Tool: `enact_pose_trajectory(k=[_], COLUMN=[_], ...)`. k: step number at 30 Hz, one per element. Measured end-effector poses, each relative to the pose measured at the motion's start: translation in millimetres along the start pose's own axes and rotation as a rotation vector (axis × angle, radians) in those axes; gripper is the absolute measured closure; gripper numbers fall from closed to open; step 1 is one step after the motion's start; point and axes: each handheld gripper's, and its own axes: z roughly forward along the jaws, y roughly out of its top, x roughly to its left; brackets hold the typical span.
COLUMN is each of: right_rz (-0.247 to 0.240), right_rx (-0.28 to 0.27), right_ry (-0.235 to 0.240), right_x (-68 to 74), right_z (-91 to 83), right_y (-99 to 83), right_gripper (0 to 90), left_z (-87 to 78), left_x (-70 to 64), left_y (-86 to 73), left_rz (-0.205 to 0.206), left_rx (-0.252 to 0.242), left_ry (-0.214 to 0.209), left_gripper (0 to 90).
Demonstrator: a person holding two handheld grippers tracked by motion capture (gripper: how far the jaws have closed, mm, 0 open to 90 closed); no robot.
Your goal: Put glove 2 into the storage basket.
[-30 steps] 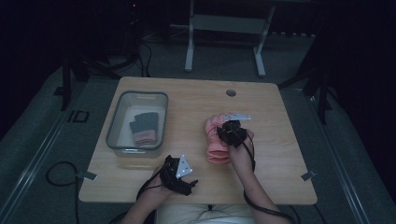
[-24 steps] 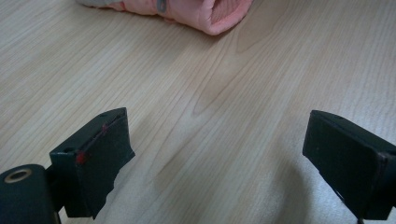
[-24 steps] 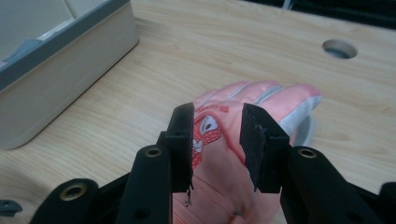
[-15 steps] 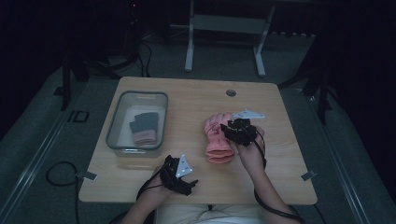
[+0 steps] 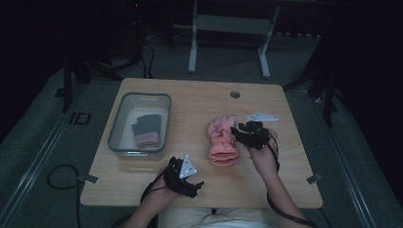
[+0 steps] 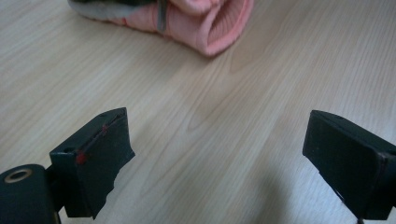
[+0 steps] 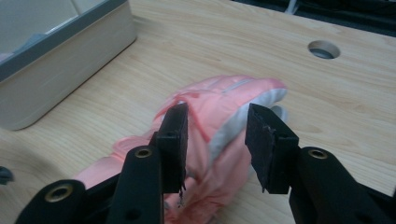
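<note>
A pink glove [image 5: 222,140] lies flat on the wooden table [image 5: 190,102], fingers pointing away and ribbed cuff toward the person. My right gripper [image 5: 239,131] hovers at the glove's right edge. In the right gripper view its jaws [image 7: 217,116] stand open above the pink glove [image 7: 205,102], gripping nothing. My left gripper [image 5: 186,176] rests near the table's front edge, left of the cuff. Seen from the left gripper view, it [image 6: 215,135] is wide open over bare wood, with the glove's cuff [image 6: 210,23] further ahead.
A clear bin [image 5: 114,135] stands on the left of the table and holds a grey glove with a pink cuff [image 5: 146,130]. The bin's wall [image 7: 56,70] lies left of the pink glove. A round cable hole [image 5: 235,94] sits at the back of the table.
My right gripper has moved right, from on top of the pink glove to its right edge. The glove stays on the table. The left gripper has not moved.
</note>
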Motion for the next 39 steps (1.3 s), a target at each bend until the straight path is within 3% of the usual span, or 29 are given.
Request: enact_pose_trajectory(k=[2,4,8,9,13,18,22,24,25,27,30,35,39], right_rz=[0.001,-0.004,-0.02,-0.028,-0.016,-0.001,0.027,0.046,0.061,0.073,0.076,0.11,0.073], right_rx=[-0.007,-0.007,-0.017,-0.019,0.001,0.032,0.094,0.132,0.151,0.188,0.251,0.267,0.266], right_ry=[0.007,0.002,0.003,0.009,0.027,0.03,0.03,0.026,0.032,0.042,0.077,0.123,0.108], right_x=[-4.3,-7.3,-8.4,-8.1,-8.0,-3.6,-6.4,-12.0,-16.1,-23.9,-32.5,-40.3,-34.4], right_z=[-1.8,-2.0,-1.3,0.1,9.9,29.6,48.5,55.1,57.1,58.9,61.2,64.0,65.0], right_y=[1.5,3.8,13.0,15.6,19.4,17.6,3.8,-7.1,-11.7,-18.9,-27.9,-34.1,-35.4], right_gripper=[58.7,58.8,58.2,58.2,56.7,51.0,47.8,46.6,46.6,46.5,47.5,50.4,54.8], left_z=[-4.6,-9.8,-17.3,-17.3,-18.4,-9.0,9.7,24.9,36.5,50.1,70.7,93.6,104.6], left_x=[1.3,3.9,12.6,12.6,29.8,54.2,71.4,79.9,85.2,91.6,99.6,101.8,107.3], left_y=[8.3,20.6,45.8,45.8,76.7,100.7,106.6,104.8,102.8,99.1,93.9,90.2,86.2], left_rz=[-0.005,-0.036,-0.082,-0.082,-0.073,-0.103,-0.19,-0.226,-0.242,-0.28,-0.362,-0.422,-0.466], left_rx=[-0.026,-0.051,-0.068,-0.068,-0.091,-0.073,-0.034,0.008,0.051,0.079,0.122,0.158,0.148], left_ry=[0.01,0.01,-0.009,-0.009,0.1,0.139,0.098,0.062,0.038,0.021,-0.056,-0.08,-0.129], left_gripper=[7.4,7.4,8.8,8.9,11.6,13.7,14.3,14.3,14.2,14.3,14.2,16.2,24.1])
